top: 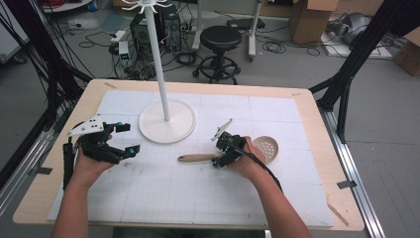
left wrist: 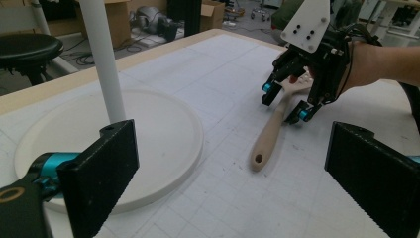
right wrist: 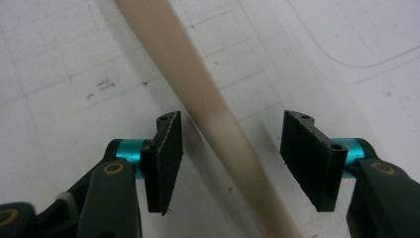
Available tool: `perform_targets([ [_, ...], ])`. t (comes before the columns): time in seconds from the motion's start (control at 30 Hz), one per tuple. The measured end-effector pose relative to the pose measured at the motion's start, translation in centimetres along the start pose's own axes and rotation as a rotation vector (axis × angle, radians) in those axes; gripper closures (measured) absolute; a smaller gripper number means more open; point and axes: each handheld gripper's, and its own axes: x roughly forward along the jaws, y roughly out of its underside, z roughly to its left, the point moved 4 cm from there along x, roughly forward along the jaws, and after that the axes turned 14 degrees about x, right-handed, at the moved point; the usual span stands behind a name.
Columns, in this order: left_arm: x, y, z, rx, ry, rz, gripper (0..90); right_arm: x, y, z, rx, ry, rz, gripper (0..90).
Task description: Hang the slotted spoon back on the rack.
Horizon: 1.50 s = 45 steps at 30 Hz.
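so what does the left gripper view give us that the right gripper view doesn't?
Left gripper view alone: the white stand on its round base, a black stool, the right gripper open over the handle, the hole at the handle's end, and the left gripper open, holding nothing. Right gripper view alone: a close look at the open gap either side of the handle. Both: the wooden handle lying on the white gridded mat.
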Motion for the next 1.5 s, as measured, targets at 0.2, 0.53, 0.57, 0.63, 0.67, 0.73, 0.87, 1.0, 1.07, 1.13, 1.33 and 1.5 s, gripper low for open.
perform_targets([
  [0.2, 0.0, -0.2, -0.1, 0.005, 0.001, -0.005, 7.0, 0.0, -0.3, 0.2, 0.015, -0.017, 0.033, 53.8],
  [0.53, -0.1, -0.2, -0.1, 0.007, -0.001, 0.003, 7.1, -0.1, -0.5, 0.4, -0.009, -0.008, 0.057, 61.8],
  [0.57, 0.0, -0.2, -0.1, 0.004, -0.002, 0.000, 7.1, -0.1, -0.5, 0.5, -0.014, -0.011, 0.061, 63.2],
  [0.63, 0.0, -0.1, -0.1, 0.005, -0.001, 0.001, 7.1, -0.1, -0.5, 0.6, -0.019, -0.015, 0.061, 66.3],
  [0.67, 0.0, -0.2, -0.1, 0.006, -0.002, 0.001, 7.1, -0.1, -0.5, 0.7, -0.021, -0.020, 0.065, 67.9],
  [0.73, 0.0, -0.2, -0.1, 0.005, -0.002, 0.000, 7.1, -0.1, -0.5, 0.7, -0.025, -0.019, 0.068, 71.2],
  [0.87, -0.1, -0.1, -0.1, 0.007, -0.004, 0.003, 7.1, -0.1, -0.6, 0.8, -0.014, -0.028, 0.072, 75.6],
  [1.0, -0.1, -0.1, -0.1, 0.008, -0.005, 0.004, 7.1, -0.1, -0.5, 0.9, 0.014, -0.033, 0.074, 75.8],
  [1.07, -0.2, -0.2, 0.0, 0.008, -0.005, 0.001, 7.1, -0.3, -0.5, 0.8, 0.011, -0.043, 0.073, 75.9],
  [1.13, -0.3, -0.2, 0.0, 0.007, -0.007, -0.002, 7.1, -0.8, -0.6, 0.9, 0.010, -0.058, 0.044, 75.9],
  [1.33, -0.5, -0.3, 0.1, 0.005, -0.013, -0.010, 7.1, -4.5, -1.6, 1.0, 0.032, -0.151, -0.137, 76.2],
  [1.5, -0.6, -0.4, 0.1, 0.009, -0.014, -0.012, 7.1, -7.7, -2.3, 1.0, 0.041, -0.190, -0.251, 76.2],
])
